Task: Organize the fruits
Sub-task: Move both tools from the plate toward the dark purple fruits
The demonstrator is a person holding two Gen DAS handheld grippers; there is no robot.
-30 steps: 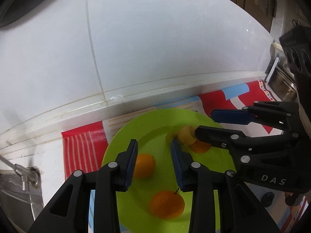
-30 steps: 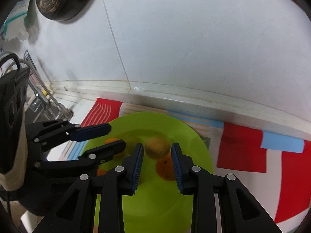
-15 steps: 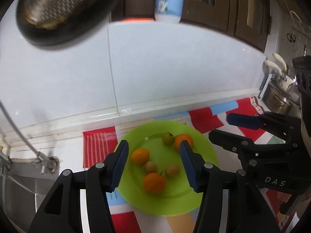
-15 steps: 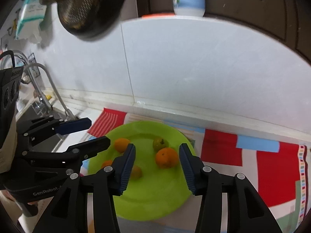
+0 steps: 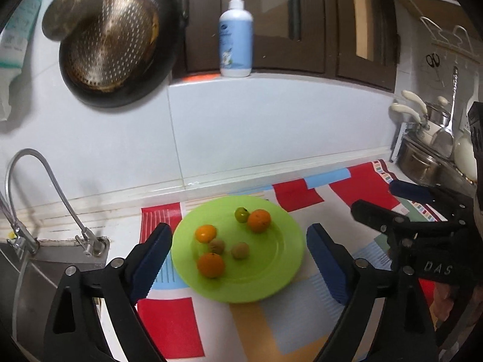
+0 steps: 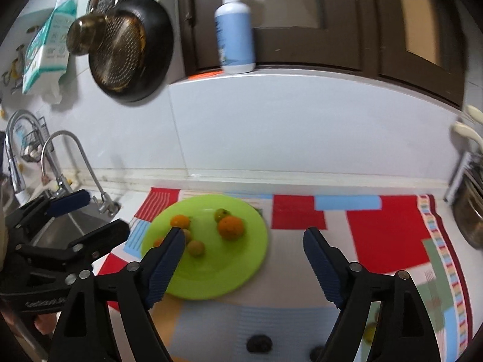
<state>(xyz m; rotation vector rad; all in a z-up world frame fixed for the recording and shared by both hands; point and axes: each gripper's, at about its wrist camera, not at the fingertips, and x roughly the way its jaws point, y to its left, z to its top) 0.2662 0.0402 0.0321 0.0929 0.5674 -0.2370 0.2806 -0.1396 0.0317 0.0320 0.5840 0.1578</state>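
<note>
Opening wide on the left gripper [image 5: 238,252], jaws gripping nothing, framing the green plate [image 5: 280,268] from well above. Opening likewise on the right gripper [image 6: 244,253], jaws empty, hanging above the plate's right edge and the mat. Lying on the plate: three oranges, one at the back [image 5: 259,220], one at the left [image 5: 205,233] and one at the front [image 5: 210,265], plus a green fruit [image 5: 241,214] touching the back orange and two small brownish fruits [image 5: 217,246] near the middle. Showing all six fruits clearly in the left wrist view; hiding the front orange partly behind a jaw in the right wrist view, but revealing there the mat's far right border [image 6: 446,253] and two dark round things [image 6: 259,343] at the near edge. Spreading under the plate, a patchwork mat [image 5: 305,191] of red, blue and orange on the tabletop. Standing left, a sink with a curved tap [image 5: 45,181]; hanging on the white tiled wall, a dark pan with a perforated strainer [image 5: 111,45]; sitting on the ledge, a pump bottle [image 5: 236,34]; crowding the right, pots and utensils [image 5: 434,138].
</note>
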